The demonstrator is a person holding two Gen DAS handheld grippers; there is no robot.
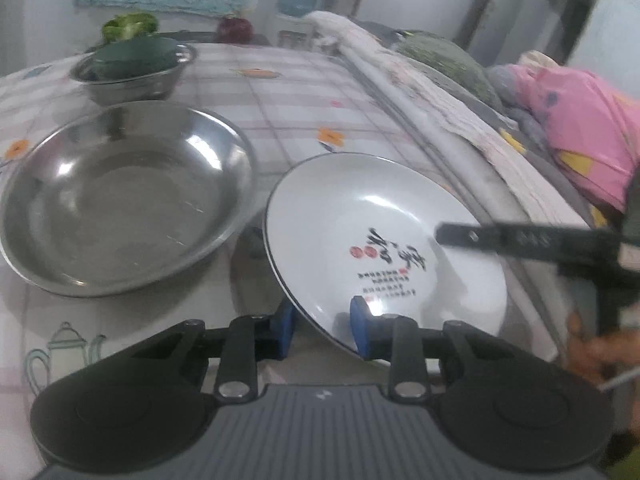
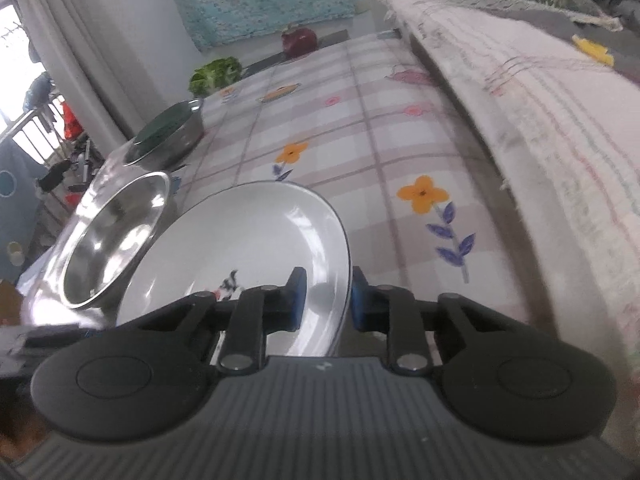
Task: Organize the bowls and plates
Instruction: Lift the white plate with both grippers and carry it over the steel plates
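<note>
The white plate (image 1: 384, 248), printed with black calligraphy and red seals, is tilted up off the checked floral tablecloth (image 1: 304, 92), its left edge lifted and shadow showing beneath. The left gripper (image 1: 322, 330) pinches the plate's near rim, one blue pad (image 1: 360, 328) on the upper face and the other underneath. The right gripper (image 2: 329, 300) grips the same plate (image 2: 248, 248) at its right edge, blue pads narrow on either side of the rim.

Just beside the plate to the left sits a wide, shallow steel basin (image 1: 120, 196), upright on the cloth. Farther back stands a smaller steel bowl (image 1: 136, 76) with a dark green dish (image 1: 136, 54) nested in it. Behind that lie a head of green lettuce (image 1: 128, 26) and a dark red vegetable (image 1: 235, 28). A pale striped blanket (image 2: 540, 120) runs along the table's right side.
</note>
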